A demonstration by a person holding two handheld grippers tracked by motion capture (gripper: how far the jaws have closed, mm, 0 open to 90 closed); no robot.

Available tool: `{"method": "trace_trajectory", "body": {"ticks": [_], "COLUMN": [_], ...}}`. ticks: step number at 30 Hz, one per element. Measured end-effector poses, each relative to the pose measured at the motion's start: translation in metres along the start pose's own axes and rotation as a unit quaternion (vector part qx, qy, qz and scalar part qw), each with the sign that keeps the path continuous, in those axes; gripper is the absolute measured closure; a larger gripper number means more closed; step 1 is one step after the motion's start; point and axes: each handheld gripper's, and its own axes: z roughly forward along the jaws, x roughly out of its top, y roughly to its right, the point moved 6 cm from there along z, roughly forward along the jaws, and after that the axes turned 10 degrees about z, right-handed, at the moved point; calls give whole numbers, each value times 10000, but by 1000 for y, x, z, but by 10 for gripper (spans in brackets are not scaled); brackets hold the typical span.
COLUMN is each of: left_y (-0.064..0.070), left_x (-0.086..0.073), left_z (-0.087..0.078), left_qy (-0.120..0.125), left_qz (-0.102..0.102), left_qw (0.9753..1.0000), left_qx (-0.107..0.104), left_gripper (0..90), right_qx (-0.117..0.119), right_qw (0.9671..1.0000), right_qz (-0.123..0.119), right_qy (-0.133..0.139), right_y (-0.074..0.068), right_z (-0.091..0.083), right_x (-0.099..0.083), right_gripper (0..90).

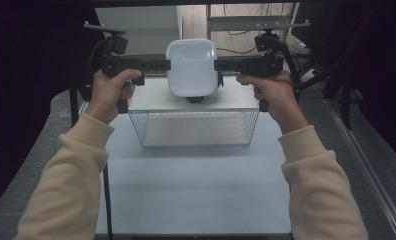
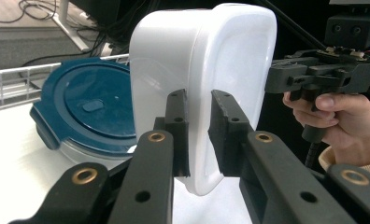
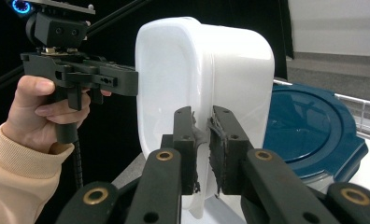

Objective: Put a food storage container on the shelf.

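Writing: no brand, label or lettering can be read on any of the things.
White container [image 1: 191, 67]: smooth, glossy plastic, a rounded rectangle with a raised rim; it is held up on edge between the two tongs, above a white platform [image 1: 151, 100] at the far end of the tabletop [image 1: 196, 190].
Left tongs [image 2: 199, 133]: clamped on the container's rim from one side; in the left gripper view the rim sits pinched between the two black jaws. The person's left hand [image 1: 108, 92] holds the handle.
Right tongs [image 3: 202, 149]: clamped on the opposite rim, jaws drawn in tight on the thin edge. The right hand [image 1: 271, 92] grips its handle.
Blue lid [image 2: 87, 109]: dark blue, round-cornered, with a small oval tab in its middle; it rests on a clear tub just behind and below the white container.
Wire basket [image 1: 193, 127]: white mesh, in front of the platform, on the tabletop.
Surface: pale, plain white tabletop, bare in front of the basket.
Room: dark curtains at both sides, grey carpet, cables on the floor beyond the table, metal frame legs at the back.
Sleeves: cream, ribbed cuffs.
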Motion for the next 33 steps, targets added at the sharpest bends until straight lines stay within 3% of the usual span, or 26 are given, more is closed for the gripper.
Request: {"method": "trace_trajectory", "body": {"ticks": [4, 8, 15, 17, 26, 33], "left_y": [-9, -20, -38, -43, -65, -81], "left_x": [5, 6, 4, 5, 11, 12], "left_z": [6, 14, 28, 30, 46, 55], "left_qy": [-45, -96, -289, -246, -168, -82], "left_qz": [-82, -292, -534, -639, -1151, -1547], "left_qw": [9999, 9995, 9981, 9976, 9932, 9877], "left_qx": [44, 33, 70, 59, -78, -191], "left_gripper": [781, 782, 784, 781, 749, 738], "right_qx": [-7, -24, -81, -96, -51, 162], "right_qw": [9999, 9995, 9969, 9957, 9882, 9784], "right_qz": [127, 307, 721, 841, 1483, 2029], "right_qy": [-40, -108, -309, -366, -371, -364], "right_y": [8, 19, 40, 45, 71, 89], "right_z": [5, 12, 25, 29, 44, 52], "right_x": [9, 13, 14, 15, 26, 30], "right_gripper": [803, 803, 799, 792, 733, 711]}}
